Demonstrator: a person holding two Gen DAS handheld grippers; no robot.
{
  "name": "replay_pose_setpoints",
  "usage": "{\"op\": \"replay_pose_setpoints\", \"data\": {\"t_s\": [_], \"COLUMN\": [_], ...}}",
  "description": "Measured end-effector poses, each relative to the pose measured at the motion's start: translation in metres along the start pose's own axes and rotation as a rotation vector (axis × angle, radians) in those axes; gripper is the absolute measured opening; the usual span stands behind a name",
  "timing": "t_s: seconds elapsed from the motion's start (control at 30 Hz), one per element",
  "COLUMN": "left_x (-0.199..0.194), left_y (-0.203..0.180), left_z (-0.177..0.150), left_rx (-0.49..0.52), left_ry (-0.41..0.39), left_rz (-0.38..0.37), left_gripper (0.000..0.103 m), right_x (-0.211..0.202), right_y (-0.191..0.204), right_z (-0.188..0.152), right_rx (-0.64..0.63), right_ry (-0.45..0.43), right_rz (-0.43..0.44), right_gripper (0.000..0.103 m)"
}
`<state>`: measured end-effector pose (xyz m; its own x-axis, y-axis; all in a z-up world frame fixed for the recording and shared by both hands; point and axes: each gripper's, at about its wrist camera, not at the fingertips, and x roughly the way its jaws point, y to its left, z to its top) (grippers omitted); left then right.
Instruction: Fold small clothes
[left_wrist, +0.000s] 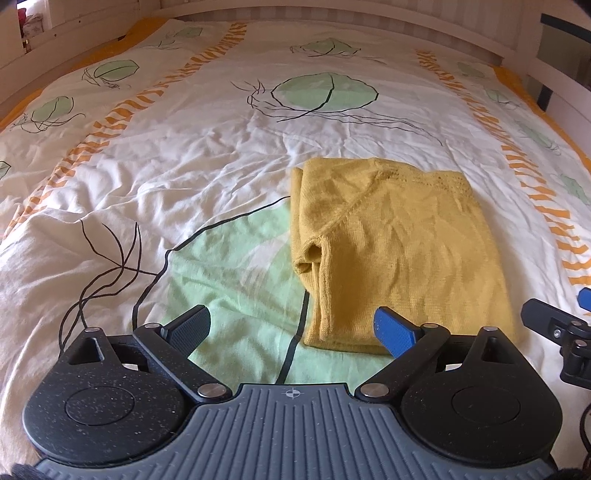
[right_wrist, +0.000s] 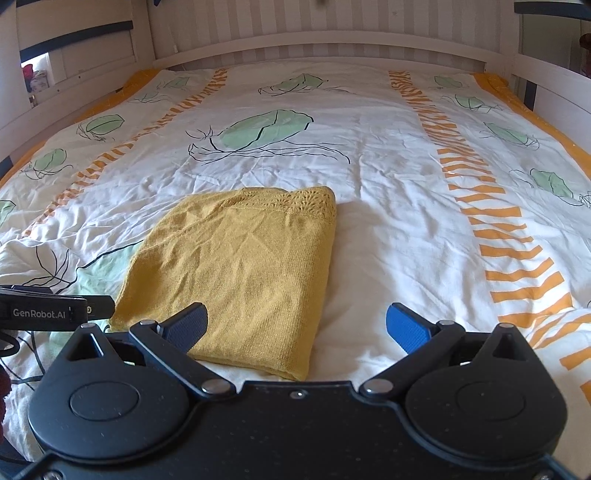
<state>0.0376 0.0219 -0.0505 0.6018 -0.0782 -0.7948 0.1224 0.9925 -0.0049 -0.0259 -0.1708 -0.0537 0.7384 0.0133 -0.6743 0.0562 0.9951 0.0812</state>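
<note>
Yellow sweater (left_wrist: 399, 251) shows its sleeve fold (left wrist only).

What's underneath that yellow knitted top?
The yellow knitted top lies folded on the patterned bed cover, partly over a green leaf print. Whatever lies between its folded layers is hidden.

Both wrist views low over bedspread (left_wrist: 221, 147)

Mustard-yellow knit (right_wrist: 240, 266) ahead of the tongs

Bedcover (right_wrist: 388, 177) — white, with pale-green leaves outlined in black and orange striped bands.
</note>
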Motion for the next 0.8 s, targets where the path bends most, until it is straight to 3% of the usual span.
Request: {"op": "replay_pose_setpoints", "data": {"t_s": [0.8], "left_x": [-0.0092], "left_y": [0.0042], "left_z": [-0.0012], "left_rx": [0.009], "left_ry": [-0.018], "left_rz": [0.029], "left_gripper": [0.096], "right_x": [0.0058], "right_y": [-0.0010], "right_z": [-0.0058], "right_rx": [-0.006], "right_ry": [0.029], "right_rz": [-0.018], "right_gripper": [0.103]}}
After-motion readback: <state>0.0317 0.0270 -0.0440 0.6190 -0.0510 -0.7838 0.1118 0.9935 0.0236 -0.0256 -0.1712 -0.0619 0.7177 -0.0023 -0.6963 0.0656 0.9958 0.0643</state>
